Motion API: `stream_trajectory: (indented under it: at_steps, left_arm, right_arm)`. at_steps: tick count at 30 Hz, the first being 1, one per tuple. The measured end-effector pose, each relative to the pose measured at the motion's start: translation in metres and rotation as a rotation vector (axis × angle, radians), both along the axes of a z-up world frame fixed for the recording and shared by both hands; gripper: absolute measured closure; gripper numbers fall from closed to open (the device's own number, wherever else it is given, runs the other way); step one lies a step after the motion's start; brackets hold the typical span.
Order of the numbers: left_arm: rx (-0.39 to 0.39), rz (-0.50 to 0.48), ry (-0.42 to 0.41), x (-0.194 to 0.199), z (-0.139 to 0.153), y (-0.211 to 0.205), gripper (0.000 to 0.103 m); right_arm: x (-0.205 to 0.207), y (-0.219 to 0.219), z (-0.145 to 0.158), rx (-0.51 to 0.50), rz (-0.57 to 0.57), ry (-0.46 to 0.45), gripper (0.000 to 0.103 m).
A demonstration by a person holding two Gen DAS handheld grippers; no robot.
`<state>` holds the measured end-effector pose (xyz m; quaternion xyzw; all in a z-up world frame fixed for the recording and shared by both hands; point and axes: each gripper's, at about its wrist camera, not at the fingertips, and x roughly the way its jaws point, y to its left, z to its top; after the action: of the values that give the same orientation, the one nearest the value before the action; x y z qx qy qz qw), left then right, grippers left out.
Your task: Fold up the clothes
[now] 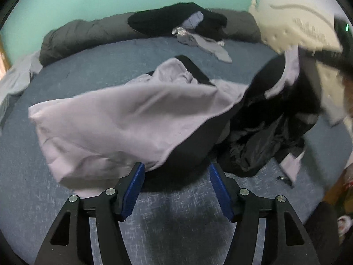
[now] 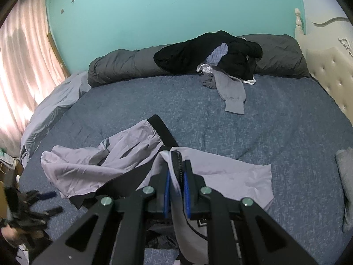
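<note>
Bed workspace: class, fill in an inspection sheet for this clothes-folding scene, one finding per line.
Surface: blue bedspread, mostly flat.
Job's things: lilac garment with black trim spread unfolded near the front edge.
Clutter: heap of dark clothes on the grey duvet roll; grey garment trailing from it.
Grippers: right tool shut on the lilac garment's edge; left tool open, nothing between its pads.
Cables: nothing seen.
Surroundings: turquoise wall, pink curtain, cream headboard.
</note>
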<state>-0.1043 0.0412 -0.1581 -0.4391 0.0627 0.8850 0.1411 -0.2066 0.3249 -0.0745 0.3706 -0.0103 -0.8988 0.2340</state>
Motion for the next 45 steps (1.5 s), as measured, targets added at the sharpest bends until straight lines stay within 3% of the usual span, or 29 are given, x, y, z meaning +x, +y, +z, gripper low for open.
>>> stream_trajectory:
  at_steps: [3,11,18,20,22,25,31,37,41,45]
  left_arm:
    - [-0.067,0.007,0.084,0.003,-0.01,0.013,0.032]
    - [-0.188,0.037,0.11,-0.01,-0.042,0.013,0.031]
    - [-0.218,0.09,0.13,-0.029,-0.043,-0.014,0.031]
    - [-0.193,0.095,0.133,-0.035,-0.039,-0.023,0.032]
    - [-0.19,0.088,0.128,-0.042,-0.036,-0.029,0.049]
    - [-0.211,0.076,0.143,-0.053,-0.03,-0.037,0.064]
    - [-0.176,0.055,0.141,-0.077,-0.018,-0.049,0.071]
    - [-0.075,0.011,0.119,-0.1,-0.008,-0.061,0.069]
    - [-0.083,-0.05,0.108,-0.087,-0.016,-0.05,0.058]
    - [-0.148,-0.096,0.13,-0.073,-0.033,-0.036,0.047]
  right_arm:
    - [0.001,0.003,0.0,-0.018,0.003,0.002,0.093]
    - [-0.001,0.007,-0.002,-0.054,0.01,0.002,0.093]
    - [0.0,0.006,-0.001,-0.047,0.027,0.017,0.093]
    - [0.001,0.006,-0.001,-0.049,0.03,0.017,0.093]
    - [0.0,0.006,-0.003,-0.046,0.033,0.016,0.093]
    - [0.0,0.004,-0.005,-0.04,0.04,0.013,0.093]
    - [-0.006,0.0,-0.01,-0.019,0.045,0.01,0.093]
    - [-0.02,0.0,-0.024,-0.012,0.027,-0.015,0.093]
    - [-0.025,-0.001,-0.035,-0.015,0.022,-0.035,0.093]
    - [-0.028,-0.002,-0.044,-0.019,0.017,-0.054,0.093]
